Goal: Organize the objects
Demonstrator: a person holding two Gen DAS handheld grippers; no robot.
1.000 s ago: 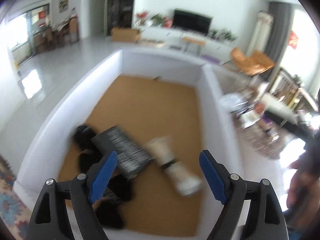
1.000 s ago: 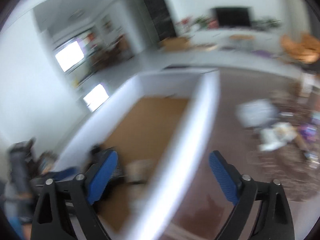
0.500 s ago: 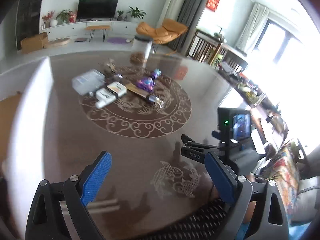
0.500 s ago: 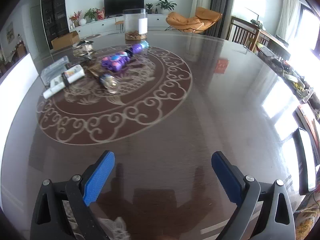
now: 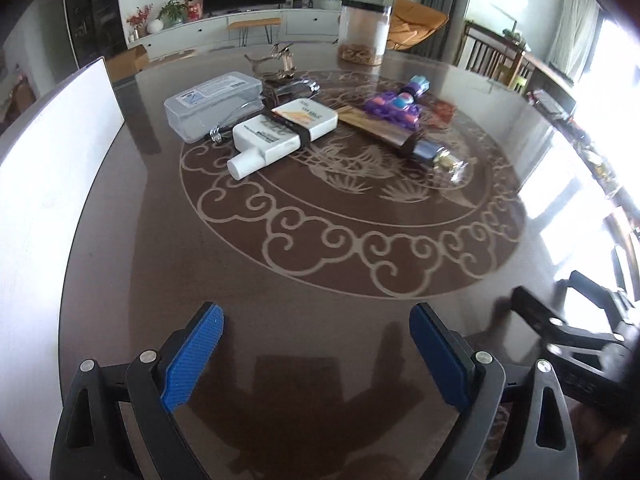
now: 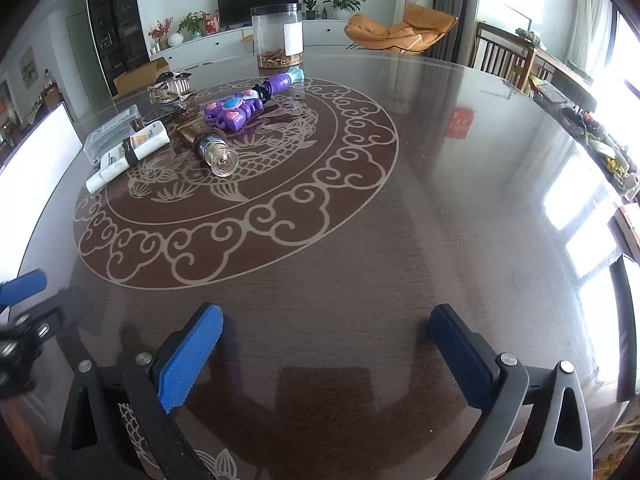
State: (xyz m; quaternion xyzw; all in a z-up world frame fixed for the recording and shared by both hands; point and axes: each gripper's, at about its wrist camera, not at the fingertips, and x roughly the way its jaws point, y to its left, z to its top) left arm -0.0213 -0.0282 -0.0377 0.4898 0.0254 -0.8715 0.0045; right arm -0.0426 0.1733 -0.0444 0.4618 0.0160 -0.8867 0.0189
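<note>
Several objects lie together at the far side of a round dark table point(image 5: 320, 280): a white bottle with a black band point(image 5: 280, 132), a clear plastic box point(image 5: 212, 104), a purple toy wand point(image 5: 396, 104) and a dark tube with a clear cap point(image 5: 420, 148). They also show in the right wrist view: the bottle point(image 6: 128, 152), the wand point(image 6: 240, 108), the tube point(image 6: 212, 148). My left gripper point(image 5: 316, 344) is open and empty over the near table edge. My right gripper point(image 6: 326, 344) is open and empty beside it.
A white box wall point(image 5: 44, 208) stands along the table's left side. A tall clear jar point(image 6: 278, 36) stands at the far edge, with a metal ornament point(image 6: 170, 86) left of it. The right gripper's body point(image 5: 568, 332) shows at the left view's right edge.
Both grippers have swung from the white box over to the table. The left view has since turned left, facing the pile of objects. Both stay open and empty.
</note>
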